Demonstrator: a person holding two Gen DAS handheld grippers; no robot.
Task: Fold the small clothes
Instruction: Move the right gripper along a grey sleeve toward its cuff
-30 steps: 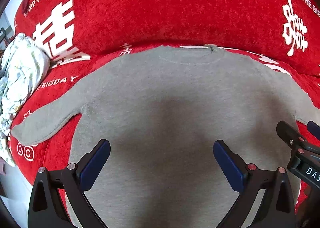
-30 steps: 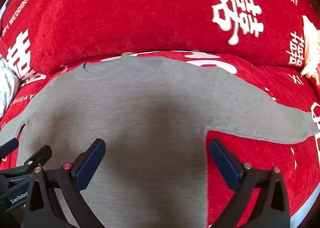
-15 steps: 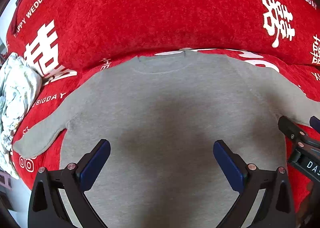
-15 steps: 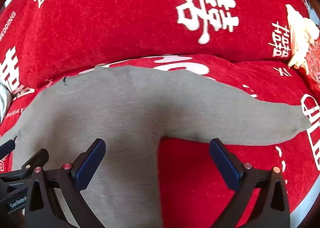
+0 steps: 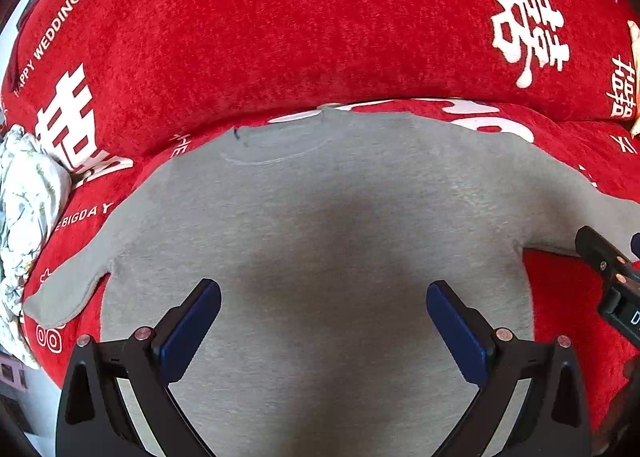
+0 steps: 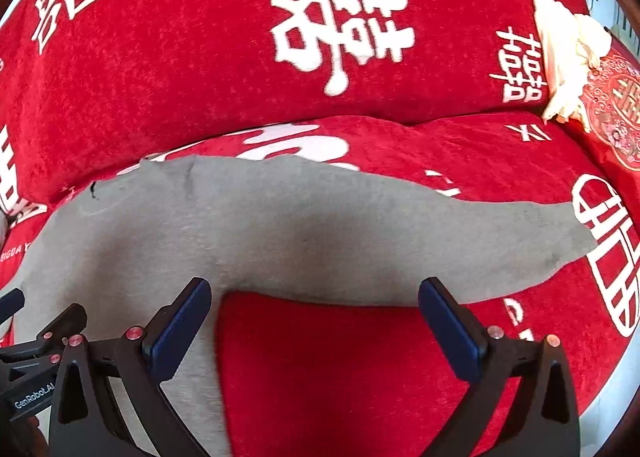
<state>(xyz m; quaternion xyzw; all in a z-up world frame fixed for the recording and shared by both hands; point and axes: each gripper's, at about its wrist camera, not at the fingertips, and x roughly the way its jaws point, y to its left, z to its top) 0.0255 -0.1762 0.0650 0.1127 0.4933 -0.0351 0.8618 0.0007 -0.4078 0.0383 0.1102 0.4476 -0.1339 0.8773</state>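
A small grey long-sleeved top (image 5: 320, 225) lies flat on a red sofa seat, neckline toward the backrest, both sleeves spread out. My left gripper (image 5: 323, 317) hovers open over the middle of its body, nothing between the blue pads. In the right wrist view the same top (image 6: 280, 233) stretches its right sleeve (image 6: 520, 241) out to the right. My right gripper (image 6: 314, 317) is open above the armpit, just below that sleeve, holding nothing. The other gripper's black fingers show at each view's edge.
The red sofa cover (image 5: 320, 37) with white lettering rises as a backrest behind the top. A crumpled pale floral cloth (image 5: 24, 209) lies at the left end. A cream cloth (image 6: 568, 57) and a patterned red cushion (image 6: 616, 113) sit at the right end.
Both grippers have shifted to the right across the top. The right one has passed from over the body to over the armpit and bare red seat. Both stay open.
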